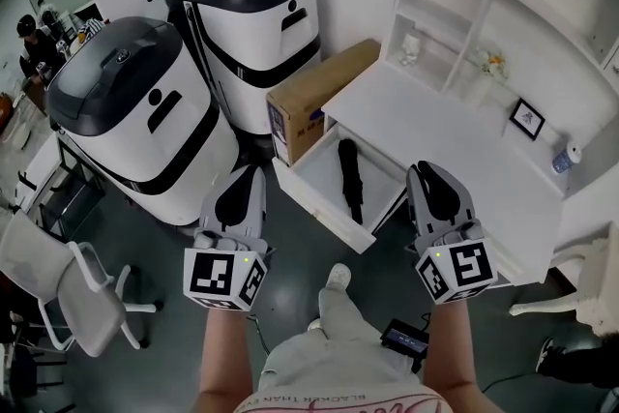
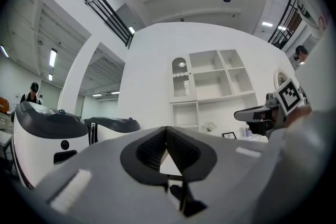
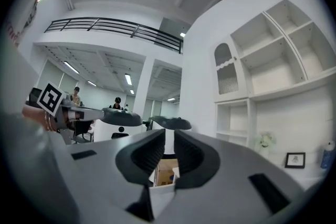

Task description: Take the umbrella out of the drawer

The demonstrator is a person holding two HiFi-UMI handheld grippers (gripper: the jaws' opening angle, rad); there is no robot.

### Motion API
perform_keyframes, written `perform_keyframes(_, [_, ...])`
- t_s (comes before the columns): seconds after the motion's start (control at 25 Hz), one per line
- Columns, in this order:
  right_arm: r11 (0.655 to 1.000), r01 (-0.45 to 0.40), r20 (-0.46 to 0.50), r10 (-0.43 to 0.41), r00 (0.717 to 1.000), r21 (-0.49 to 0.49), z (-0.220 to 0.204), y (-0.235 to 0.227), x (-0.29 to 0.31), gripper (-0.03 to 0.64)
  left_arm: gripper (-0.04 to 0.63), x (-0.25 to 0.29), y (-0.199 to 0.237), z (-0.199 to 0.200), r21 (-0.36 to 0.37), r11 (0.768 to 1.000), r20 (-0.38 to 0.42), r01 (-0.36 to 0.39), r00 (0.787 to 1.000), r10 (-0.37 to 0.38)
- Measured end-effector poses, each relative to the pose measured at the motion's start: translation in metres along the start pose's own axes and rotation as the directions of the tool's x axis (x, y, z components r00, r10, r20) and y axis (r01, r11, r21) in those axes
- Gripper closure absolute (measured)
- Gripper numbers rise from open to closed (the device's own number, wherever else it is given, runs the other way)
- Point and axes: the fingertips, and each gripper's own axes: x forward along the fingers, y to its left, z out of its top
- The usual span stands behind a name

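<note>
I hold both grippers out level in front of me, side by side and well apart. The left gripper (image 1: pixel 253 171) has its jaws closed tip to tip. In the left gripper view its dark pads (image 2: pixel 149 149) meet at the front with nothing caught between them. The right gripper (image 1: pixel 418 169) is closed too and empty (only a sliver shows between its jaws in the right gripper view, with a cardboard box (image 3: pixel 167 173) beyond).

The umbrella (image 1: pixel 349 179), black and folded, lies lengthwise in the open drawer (image 1: pixel 319 208). In the head view it sits between the two grippers and just past their tips, and neither gripper touches it. The drawer stands pulled out from under the white desk (image 1: pixel 435 131). The box leans at the desk's left end, and two large white-and-black machines (image 1: pixel 135 121) stand further left.
</note>
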Motion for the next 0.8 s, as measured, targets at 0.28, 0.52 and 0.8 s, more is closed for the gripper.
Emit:
perform_keyframes(0.28, [0.998, -0.03, -0.071, 0.034, 0.997, 0.055, -0.031, -0.031, 0.067, 0.367, 0.586, 0.063, 0.022, -0.019, -0.002, 1.0, -0.027, -0.003, 1.0, 0.003])
perform_keyframes(0.52, [0.996, -0.046, -0.097, 0.054, 0.994, 0.08, -0.043, -0.066, 0.119, 0.325, 0.586, 0.121, 0.04, -0.034, -0.017, 1.0, -0.058, -0.025, 0.998, 0.024])
perform_keyframes(0.8, [0.996, -0.046, -0.137, 0.056, 0.989, 0.074, -0.071, -0.099, 0.164, 0.321, 0.586, 0.177, 0.048, -0.057, -0.006, 0.999, -0.116, -0.033, 0.993, 0.032])
